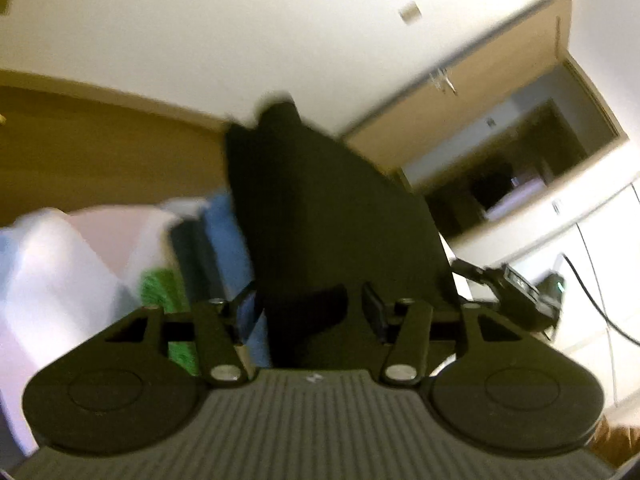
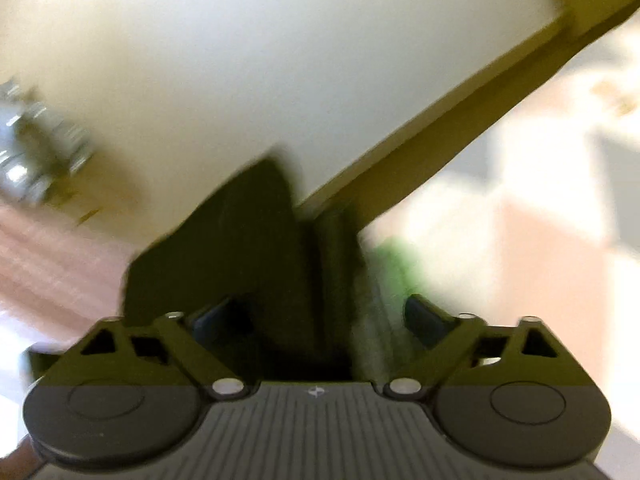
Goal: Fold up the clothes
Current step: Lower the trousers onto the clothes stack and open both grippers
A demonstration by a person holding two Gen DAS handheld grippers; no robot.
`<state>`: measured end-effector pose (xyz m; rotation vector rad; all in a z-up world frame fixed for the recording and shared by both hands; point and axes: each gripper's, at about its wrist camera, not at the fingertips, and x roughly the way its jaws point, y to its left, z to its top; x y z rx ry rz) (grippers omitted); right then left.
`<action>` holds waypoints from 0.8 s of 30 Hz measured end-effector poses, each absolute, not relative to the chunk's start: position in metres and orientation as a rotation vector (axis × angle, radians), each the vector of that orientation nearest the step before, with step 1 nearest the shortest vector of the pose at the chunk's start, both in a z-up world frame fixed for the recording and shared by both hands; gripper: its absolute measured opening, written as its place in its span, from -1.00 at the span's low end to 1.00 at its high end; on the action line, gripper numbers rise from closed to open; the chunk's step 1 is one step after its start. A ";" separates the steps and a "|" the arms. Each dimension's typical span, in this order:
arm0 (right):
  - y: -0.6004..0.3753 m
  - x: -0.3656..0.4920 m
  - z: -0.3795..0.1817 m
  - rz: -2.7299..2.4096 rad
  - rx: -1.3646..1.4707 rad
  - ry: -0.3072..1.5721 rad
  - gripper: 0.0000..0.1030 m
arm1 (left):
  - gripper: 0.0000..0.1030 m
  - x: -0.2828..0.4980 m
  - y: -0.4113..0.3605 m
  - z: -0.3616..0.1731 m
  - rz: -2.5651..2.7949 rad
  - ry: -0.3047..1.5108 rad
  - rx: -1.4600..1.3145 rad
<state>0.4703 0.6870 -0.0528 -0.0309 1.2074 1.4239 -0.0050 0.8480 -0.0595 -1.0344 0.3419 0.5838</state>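
Though blurred, black garment [image 1: 320, 208] loose inside wide-open right hand-held gripper [image 2: 320, 300]; left hand-held gripper [image 1: 310, 298] half-open, grip unclear.

A black garment [image 1: 320, 216] blocks the way ahead, with stacked clothes [image 1: 120, 248] crowding its left.
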 end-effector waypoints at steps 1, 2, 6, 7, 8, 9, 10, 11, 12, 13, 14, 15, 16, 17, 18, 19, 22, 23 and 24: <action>0.680 0.473 -0.045 1.388 0.007 1.170 0.70 | -0.17 -0.011 0.845 -0.049 0.597 0.312 -1.010; 0.673 0.475 -0.037 1.358 0.051 1.128 0.59 | -0.25 -0.009 0.847 -0.036 0.601 0.285 -0.964; 0.670 0.453 -0.007 1.410 0.116 0.928 -0.12 | -0.25 0.010 0.861 0.007 0.603 0.215 -0.788; 0.678 0.441 -0.002 1.437 0.089 0.882 -0.17 | -0.25 0.022 0.867 0.008 0.609 0.227 -0.754; 0.687 0.429 0.001 1.456 0.051 0.843 -0.20 | -0.25 0.035 0.875 0.004 0.611 0.242 -0.732; 0.696 0.418 0.000 1.466 0.007 0.818 -0.22 | -0.25 0.046 0.883 -0.004 0.610 0.266 -0.740; 0.707 0.407 -0.004 1.463 -0.049 0.808 -0.27 | -0.26 0.053 0.889 -0.014 0.616 0.297 -0.752; 0.716 0.399 -0.011 1.436 -0.115 0.793 -0.27 | -0.32 0.062 0.892 -0.027 0.625 0.341 -0.751; 0.724 0.391 -0.020 1.392 -0.191 0.757 -0.27 | -0.39 0.070 0.894 -0.038 0.648 0.384 -0.737; 0.729 0.386 -0.029 1.363 -0.247 0.725 -0.27 | -0.62 0.073 0.893 -0.052 0.663 0.410 -0.743; 0.731 0.388 -0.038 1.348 -0.253 0.732 -0.27 | -0.58 0.075 0.892 -0.065 0.676 0.432 -0.751; 0.733 0.392 -0.046 1.335 -0.239 0.757 -0.27 | -0.57 0.074 0.891 -0.071 0.685 0.423 -0.767; 0.734 0.397 -0.055 1.334 -0.209 0.793 -0.24 | -0.57 0.072 0.891 -0.077 0.694 0.415 -0.780; 0.735 0.402 -0.062 1.339 -0.170 0.834 -0.24 | -0.57 0.073 0.890 -0.078 0.698 0.418 -0.764; 0.736 0.407 -0.070 1.343 -0.130 0.874 -0.24 | -0.56 0.077 0.889 -0.076 0.703 0.435 -0.736; 0.736 0.410 -0.075 1.345 -0.109 0.889 -0.23 | -0.56 0.080 0.887 -0.073 0.708 0.452 -0.708; 0.738 0.415 -0.078 1.338 -0.078 0.908 -0.17 | -0.56 0.087 0.883 -0.060 0.725 0.488 -0.656; 0.737 0.417 -0.074 1.336 -0.062 0.918 -0.16 | -0.61 0.085 0.876 -0.050 0.736 0.484 -0.642; 0.737 0.418 -0.069 1.333 -0.045 0.928 -0.14 | -0.57 0.084 0.869 -0.040 0.747 0.480 -0.627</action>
